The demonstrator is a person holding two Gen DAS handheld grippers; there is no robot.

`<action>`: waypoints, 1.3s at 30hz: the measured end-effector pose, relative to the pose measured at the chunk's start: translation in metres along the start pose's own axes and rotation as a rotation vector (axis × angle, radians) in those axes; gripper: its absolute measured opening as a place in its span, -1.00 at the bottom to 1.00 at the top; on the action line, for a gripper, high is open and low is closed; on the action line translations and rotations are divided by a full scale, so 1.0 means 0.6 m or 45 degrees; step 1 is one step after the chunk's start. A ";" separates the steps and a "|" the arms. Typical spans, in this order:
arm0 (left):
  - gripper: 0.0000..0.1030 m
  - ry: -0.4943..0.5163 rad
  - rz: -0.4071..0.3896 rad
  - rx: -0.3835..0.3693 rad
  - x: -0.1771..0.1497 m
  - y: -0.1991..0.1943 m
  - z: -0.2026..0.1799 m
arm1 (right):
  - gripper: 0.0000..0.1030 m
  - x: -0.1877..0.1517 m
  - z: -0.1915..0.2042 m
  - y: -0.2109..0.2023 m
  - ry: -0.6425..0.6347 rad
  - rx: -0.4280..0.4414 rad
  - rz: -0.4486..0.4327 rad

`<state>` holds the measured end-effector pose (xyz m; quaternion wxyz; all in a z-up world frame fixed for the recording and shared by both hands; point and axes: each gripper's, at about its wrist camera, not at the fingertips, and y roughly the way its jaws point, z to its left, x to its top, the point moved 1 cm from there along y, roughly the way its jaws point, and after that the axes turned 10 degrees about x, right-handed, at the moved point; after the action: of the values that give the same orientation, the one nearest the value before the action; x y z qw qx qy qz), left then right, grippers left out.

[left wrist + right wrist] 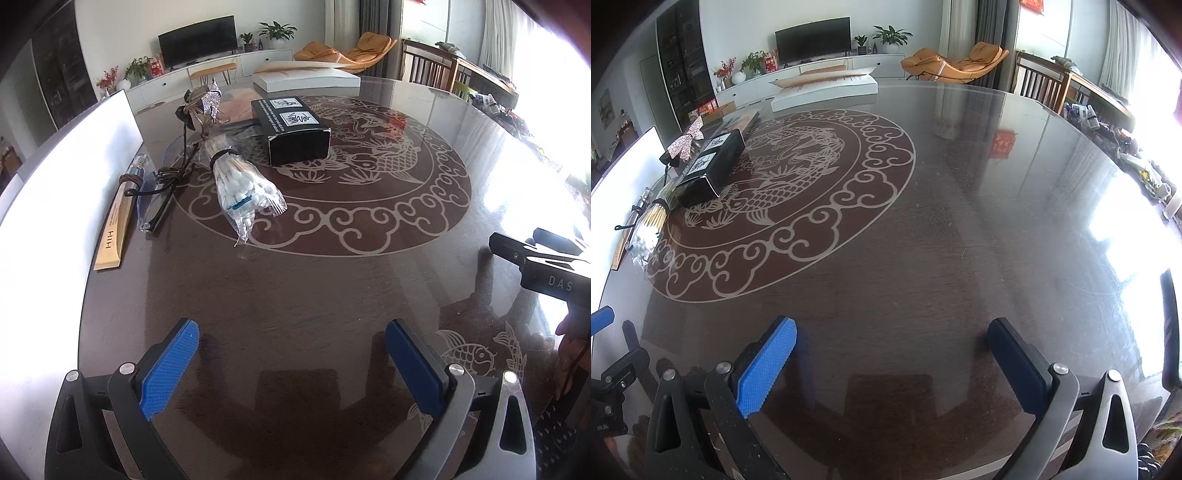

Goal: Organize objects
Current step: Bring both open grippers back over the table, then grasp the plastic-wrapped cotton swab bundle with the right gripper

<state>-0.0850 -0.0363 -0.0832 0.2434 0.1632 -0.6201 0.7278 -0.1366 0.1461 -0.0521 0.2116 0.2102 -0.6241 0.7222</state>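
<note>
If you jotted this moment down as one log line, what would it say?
left tongs: open, empty | right tongs: open, empty | cotton swab bag, black box: on table, untouched

Bare table [295, 295] ahead; cotton-swab bag [243, 192] and black box [295, 129] block far left.

Daylight floods in from the windows [1152, 122] on the right, blown out to white. The glossy tabletop [960, 229] carries strong glare and reflections. Soft shadows lie under each tool. Fisheye bending curves the edges, and the corners are darkly vignetted. Focus is mostly sharp.
</note>
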 end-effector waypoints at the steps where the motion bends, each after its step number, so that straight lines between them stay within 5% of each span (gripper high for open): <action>1: 1.00 -0.003 0.005 0.001 0.000 0.003 0.002 | 1.00 0.000 0.000 0.000 0.000 0.000 0.000; 33: 1.00 -0.008 -0.034 -0.037 -0.037 -0.004 0.053 | 1.00 0.002 0.002 0.002 -0.003 0.009 0.035; 37: 1.00 -0.016 -0.052 -0.035 -0.047 -0.007 0.060 | 0.62 0.040 0.073 -0.004 -0.027 0.274 0.087; 39: 1.00 -0.025 -0.061 -0.031 -0.050 -0.008 0.062 | 0.61 0.072 0.139 0.004 -0.089 0.413 0.123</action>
<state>-0.0600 -0.0768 -0.0888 0.2565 0.1821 -0.6271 0.7126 -0.1704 0.0650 -0.0186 0.1181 0.2362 -0.5156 0.8151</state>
